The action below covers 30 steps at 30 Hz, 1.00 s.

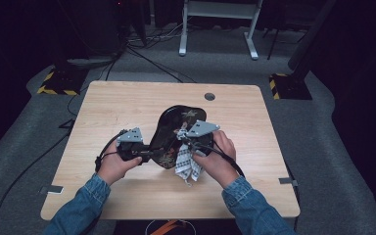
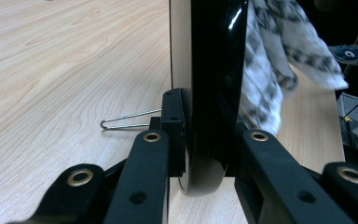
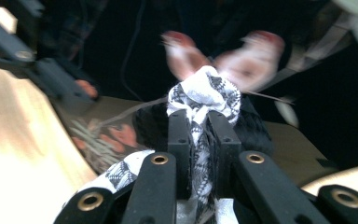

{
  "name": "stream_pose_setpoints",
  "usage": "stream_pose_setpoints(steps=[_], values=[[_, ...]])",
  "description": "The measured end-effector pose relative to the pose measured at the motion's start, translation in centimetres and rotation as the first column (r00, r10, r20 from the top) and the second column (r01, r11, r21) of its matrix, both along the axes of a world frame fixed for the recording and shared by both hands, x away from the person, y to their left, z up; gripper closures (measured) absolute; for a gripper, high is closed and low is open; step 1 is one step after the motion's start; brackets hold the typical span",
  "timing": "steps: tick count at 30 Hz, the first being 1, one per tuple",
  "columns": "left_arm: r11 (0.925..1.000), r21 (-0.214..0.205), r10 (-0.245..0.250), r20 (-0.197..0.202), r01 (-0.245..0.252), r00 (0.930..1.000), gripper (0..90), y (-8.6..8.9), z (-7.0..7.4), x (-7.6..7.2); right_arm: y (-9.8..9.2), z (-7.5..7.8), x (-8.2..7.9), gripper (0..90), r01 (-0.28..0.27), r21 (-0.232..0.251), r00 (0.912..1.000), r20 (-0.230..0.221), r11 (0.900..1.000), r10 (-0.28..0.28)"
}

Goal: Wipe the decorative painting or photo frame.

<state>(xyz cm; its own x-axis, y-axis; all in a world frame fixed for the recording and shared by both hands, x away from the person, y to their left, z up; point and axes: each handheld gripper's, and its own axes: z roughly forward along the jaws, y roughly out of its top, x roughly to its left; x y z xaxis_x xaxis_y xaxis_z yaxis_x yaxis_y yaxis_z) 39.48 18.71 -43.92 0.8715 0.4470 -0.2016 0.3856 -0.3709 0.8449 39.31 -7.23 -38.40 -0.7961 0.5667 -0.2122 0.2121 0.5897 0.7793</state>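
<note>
- Gripping a glossy black lacquered tray (image 1: 169, 132), the left tongs (image 1: 144, 155) are clamped on its lower edge and hold it tilted up off the pale wood-grain counter (image 1: 127, 105).
- Tray: long, with rounded, curving sides and a shiny black face painted with red flowers and fine pale leaves; its underside, seen in the left gripper view, is a plain tan.
- In the left gripper view the tray (image 2: 214, 70) stands on edge between the two black jaws, one jaw on the tan side and one on the black side, both pressed against it.
- Cloth (image 1: 188, 167): soft, white with a dark woven check, bunched and hanging down beside the tray's lower right edge.
- Right tongs (image 1: 185, 142) are closed on the cloth; in the right gripper view a crumpled wad of it (image 3: 204, 95) bulges above the jaw tips, with more trailing below.
- That wad lies against the tray's painted face (image 3: 112, 135), near its middle.
- Both hands are on the near side of the counter, in blue denim sleeves (image 1: 90, 193).
- A thin bent wire (image 2: 128, 120) lies on the counter just beside the left jaws.
</note>
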Motion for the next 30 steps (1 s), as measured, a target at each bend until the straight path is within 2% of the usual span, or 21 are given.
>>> stream_pose_setpoints(steps=[4,10,19,26,30], values=[[1.0,-0.004,0.0,-0.003,0.0,1.0,79.0,0.1,0.0,0.0,0.8,0.0,-0.4,82.3,-0.032,-0.008,0.9995,0.002,0.9994,0.032],[1.0,-0.003,0.007,-0.002,-0.007,1.0,79.5,0.0,0.0,0.0,0.3,-0.2,0.0,82.4,-0.017,0.01,0.9996,-0.02,0.9998,0.017],[1.0,-0.002,0.008,0.0,-0.008,1.0,79.2,-0.1,0.0,0.0,-2.2,-0.9,1.3,82.4,0.068,-0.003,0.9971,-0.033,0.9977,-0.068],[1.0,0.0,0.005,0.002,-0.005,1.0,79.1,-0.1,0.0,0.0,-4.4,-1.0,2.5,82.4,0.14,0.0,0.9893,-0.041,0.9902,-0.14],[1.0,0.001,0.004,0.002,-0.004,1.0,79.0,-0.1,0.0,0.0,-4.8,-1.0,2.7,82.4,0.156,0.002,0.9869,-0.04,0.9877,-0.156]])
